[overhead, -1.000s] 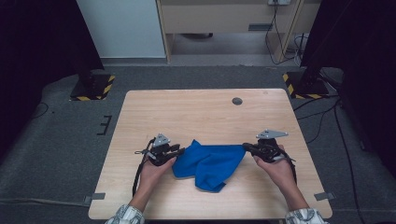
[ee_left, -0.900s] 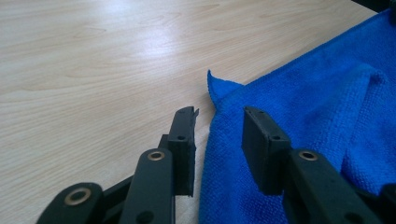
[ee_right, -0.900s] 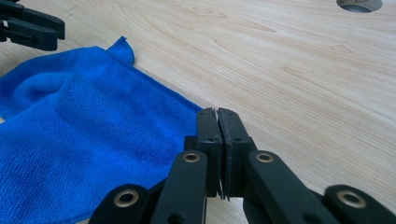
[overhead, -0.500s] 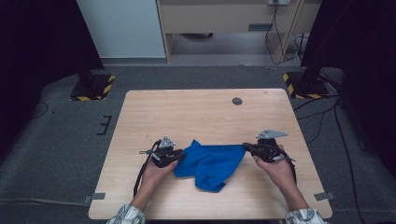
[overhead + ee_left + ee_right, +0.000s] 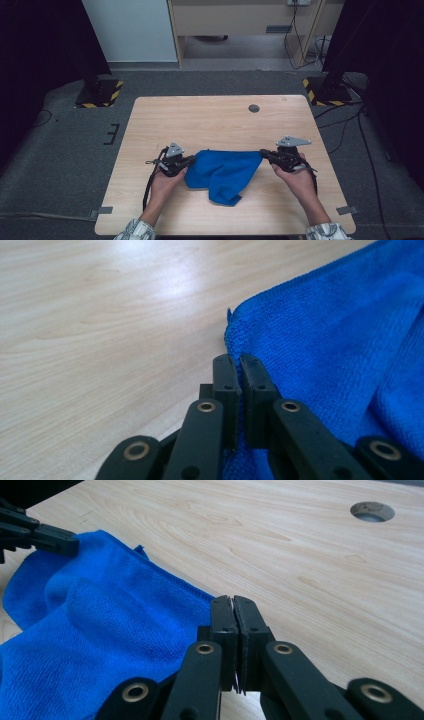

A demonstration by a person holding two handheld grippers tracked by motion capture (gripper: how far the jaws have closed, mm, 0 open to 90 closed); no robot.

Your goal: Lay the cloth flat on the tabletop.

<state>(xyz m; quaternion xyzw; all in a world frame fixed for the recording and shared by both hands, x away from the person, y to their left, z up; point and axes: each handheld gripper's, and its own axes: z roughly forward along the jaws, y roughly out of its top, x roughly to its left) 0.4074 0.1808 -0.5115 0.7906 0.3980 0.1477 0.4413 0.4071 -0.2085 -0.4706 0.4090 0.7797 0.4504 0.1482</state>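
Two grippers, left gripper [image 5: 191, 160] and right gripper [image 5: 263, 153], clamp opposite corners of the blue cloth [image 5: 223, 172], probably to spread it flat on the table [image 5: 210, 120].

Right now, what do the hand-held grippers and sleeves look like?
Both hand-held grippers, left and right, are black linkage jaws with brass-coloured pivot rivets. Each carries a grey three-cornered plate on top and trails a black cable. The person's sleeves are pale with a fine pattern.

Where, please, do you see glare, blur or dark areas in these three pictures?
High view: the wooden table is evenly lit while both flanks fall almost black. Left gripper view: pale glare on the far wood, and the blue microfibre cloth softens toward the right edge. Right gripper view: the near black links blur slightly; the cable hole stays fairly crisp.
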